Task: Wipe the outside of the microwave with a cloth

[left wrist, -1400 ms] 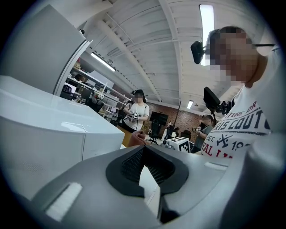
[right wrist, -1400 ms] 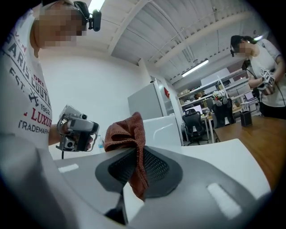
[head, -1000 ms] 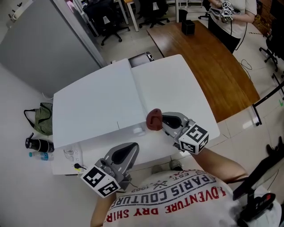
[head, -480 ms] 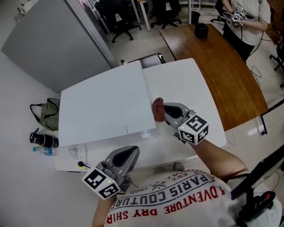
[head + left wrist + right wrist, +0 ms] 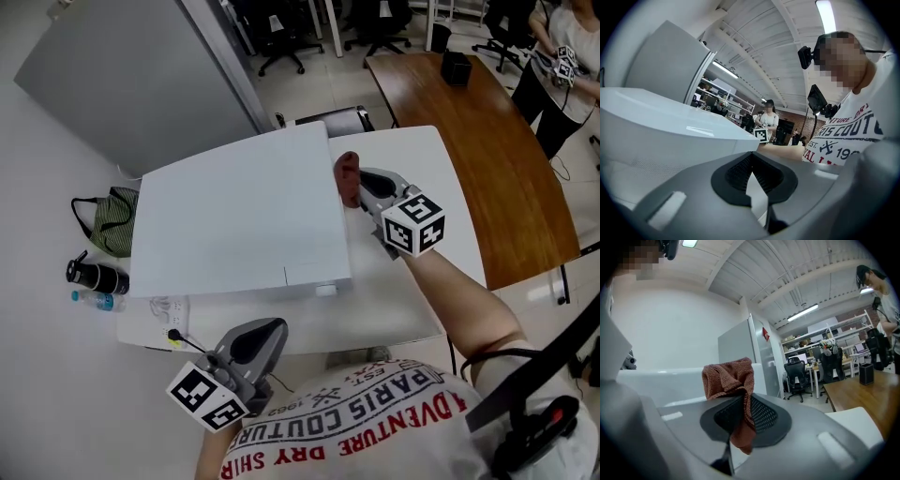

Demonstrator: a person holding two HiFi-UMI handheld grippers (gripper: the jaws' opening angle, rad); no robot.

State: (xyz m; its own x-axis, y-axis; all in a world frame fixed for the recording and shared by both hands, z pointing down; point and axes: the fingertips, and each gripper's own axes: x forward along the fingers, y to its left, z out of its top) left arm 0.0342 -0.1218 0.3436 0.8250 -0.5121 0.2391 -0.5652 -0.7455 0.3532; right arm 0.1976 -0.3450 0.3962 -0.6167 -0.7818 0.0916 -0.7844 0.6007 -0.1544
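The white microwave (image 5: 234, 216) stands on a white table (image 5: 412, 178), seen from above. My right gripper (image 5: 361, 187) is shut on a reddish-brown cloth (image 5: 348, 176) and holds it against the microwave's right side, near the back. In the right gripper view the cloth (image 5: 729, 378) bunches above the jaws of the right gripper (image 5: 740, 413), with the microwave (image 5: 670, 380) just behind. My left gripper (image 5: 253, 345) hangs low near my body, in front of the table. In its own view the left gripper (image 5: 751, 176) is shut with nothing in it, beside the microwave (image 5: 661, 122).
A striped green bag (image 5: 114, 232), a black bottle (image 5: 94, 278) and a water bottle (image 5: 89, 302) lie on the floor at left. A wooden table (image 5: 469, 141) adjoins the white one at right. A person (image 5: 562, 66) stands far right. A grey cabinet (image 5: 122, 84) is behind.
My right gripper has slid the cloth along the microwave's right side from the front corner toward the back. The left gripper has stayed low near my body.
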